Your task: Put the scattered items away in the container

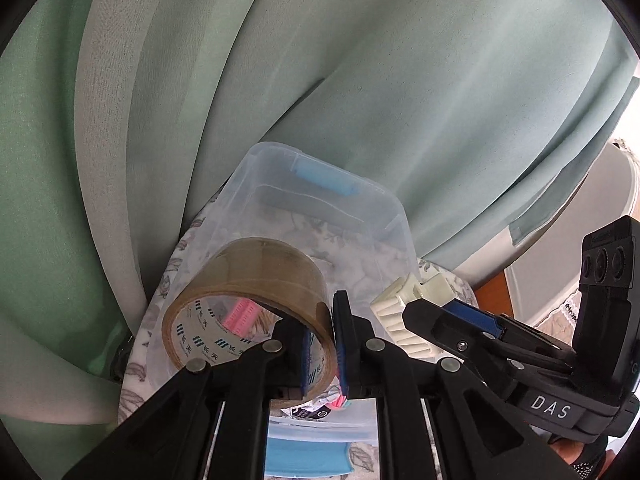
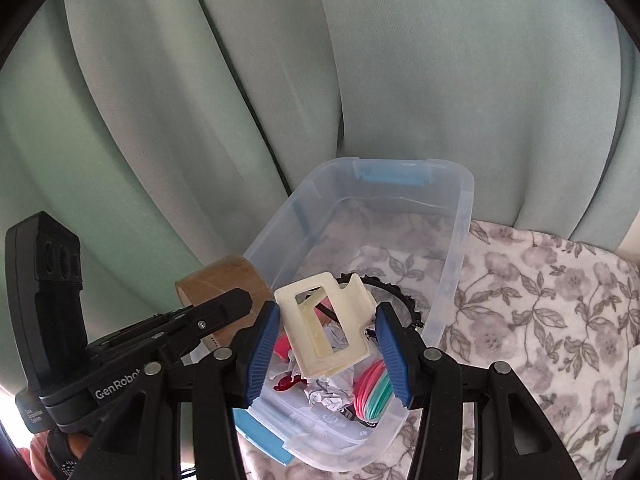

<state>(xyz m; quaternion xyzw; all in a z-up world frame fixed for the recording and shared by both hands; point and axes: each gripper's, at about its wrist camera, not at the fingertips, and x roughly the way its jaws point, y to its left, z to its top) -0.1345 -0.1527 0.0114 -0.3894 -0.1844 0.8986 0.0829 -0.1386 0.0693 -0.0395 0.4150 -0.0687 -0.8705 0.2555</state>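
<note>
A clear plastic container [image 2: 466, 200] with blue latches stands on a floral cloth. In it lie crumpled paper [image 2: 328, 394], a pink and teal coil [image 2: 374, 394], a black toothed ring [image 2: 404, 300] and a red piece [image 2: 286, 384]. My left gripper [image 1: 320, 320] is shut on the wall of a brown tape roll [image 1: 248, 276], held over the container's [image 1: 256, 184] near left corner. My right gripper [image 2: 327, 314] is shut on a cream plastic frame part [image 2: 324, 320], held above the container's near end. The cream part [image 1: 394, 320] also shows in the left wrist view, and the tape roll [image 2: 224, 276] in the right wrist view.
Pale green curtains [image 2: 400, 80] hang close behind the container. The floral cloth [image 2: 540, 300] spreads out to the right. A blue latch or lid edge [image 1: 304, 460] sits at the container's near end. A pale object [image 2: 632, 400] lies at the right edge.
</note>
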